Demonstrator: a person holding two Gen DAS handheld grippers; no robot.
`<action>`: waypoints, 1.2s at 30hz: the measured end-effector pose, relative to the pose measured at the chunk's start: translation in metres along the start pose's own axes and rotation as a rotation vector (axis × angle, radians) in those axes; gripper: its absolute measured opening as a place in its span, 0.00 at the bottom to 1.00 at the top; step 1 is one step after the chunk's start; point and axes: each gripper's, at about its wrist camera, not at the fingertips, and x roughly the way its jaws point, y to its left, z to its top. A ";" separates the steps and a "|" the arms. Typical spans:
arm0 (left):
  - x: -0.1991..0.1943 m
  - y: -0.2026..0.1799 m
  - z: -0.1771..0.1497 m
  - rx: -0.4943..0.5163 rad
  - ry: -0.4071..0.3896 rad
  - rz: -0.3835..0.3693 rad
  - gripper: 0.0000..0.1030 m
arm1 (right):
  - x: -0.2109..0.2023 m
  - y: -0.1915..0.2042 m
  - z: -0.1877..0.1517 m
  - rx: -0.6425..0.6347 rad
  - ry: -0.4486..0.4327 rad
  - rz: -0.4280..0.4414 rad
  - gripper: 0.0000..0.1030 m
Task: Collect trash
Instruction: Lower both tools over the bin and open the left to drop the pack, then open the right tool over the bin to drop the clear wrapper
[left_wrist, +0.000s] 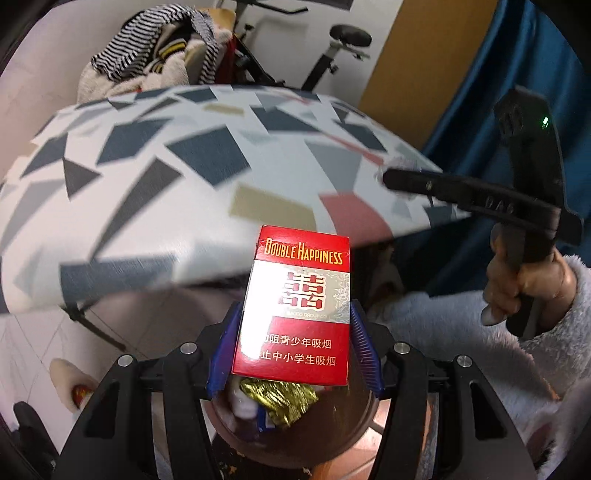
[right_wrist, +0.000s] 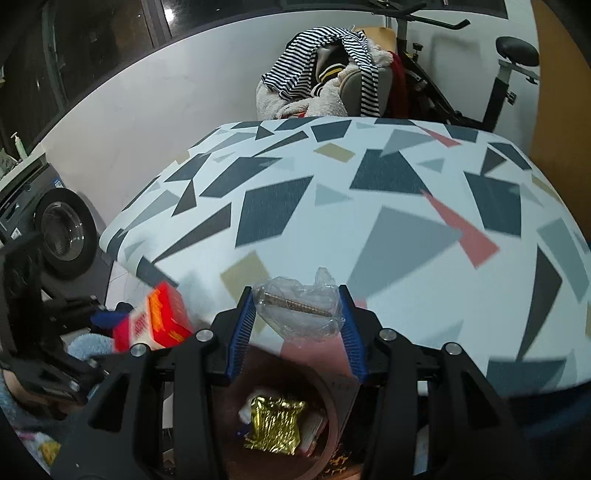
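Observation:
My left gripper (left_wrist: 295, 328) is shut on a red Double Happiness cigarette pack (left_wrist: 295, 314), held upright over a round brown bin (left_wrist: 354, 417) holding a gold foil wrapper (left_wrist: 280, 400). My right gripper (right_wrist: 297, 317) is shut on a clear plastic wrapper (right_wrist: 299, 310) with a gold strip, held above the same bin (right_wrist: 332, 417), whose gold wrapper (right_wrist: 275, 424) shows below. The right gripper (left_wrist: 391, 179) also shows in the left wrist view at the table's right edge. The pack (right_wrist: 159, 321) and left gripper show at lower left in the right wrist view.
A table with a geometric-patterned cloth (right_wrist: 369, 206) stands just beyond the bin. Behind it is a chair piled with striped clothes (right_wrist: 332, 70) and an exercise bike (right_wrist: 506, 74). A washing machine (right_wrist: 59, 232) stands left; a blue curtain (left_wrist: 498, 110) hangs right.

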 end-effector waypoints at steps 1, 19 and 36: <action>0.003 -0.002 -0.006 -0.003 0.010 -0.002 0.54 | -0.002 0.000 -0.006 0.009 0.002 -0.001 0.45; -0.023 -0.004 -0.003 -0.025 -0.066 0.103 0.91 | -0.001 0.007 -0.062 0.054 0.093 0.008 0.45; -0.061 0.026 0.012 -0.081 -0.164 0.260 0.94 | 0.047 0.035 -0.103 0.000 0.318 0.013 0.48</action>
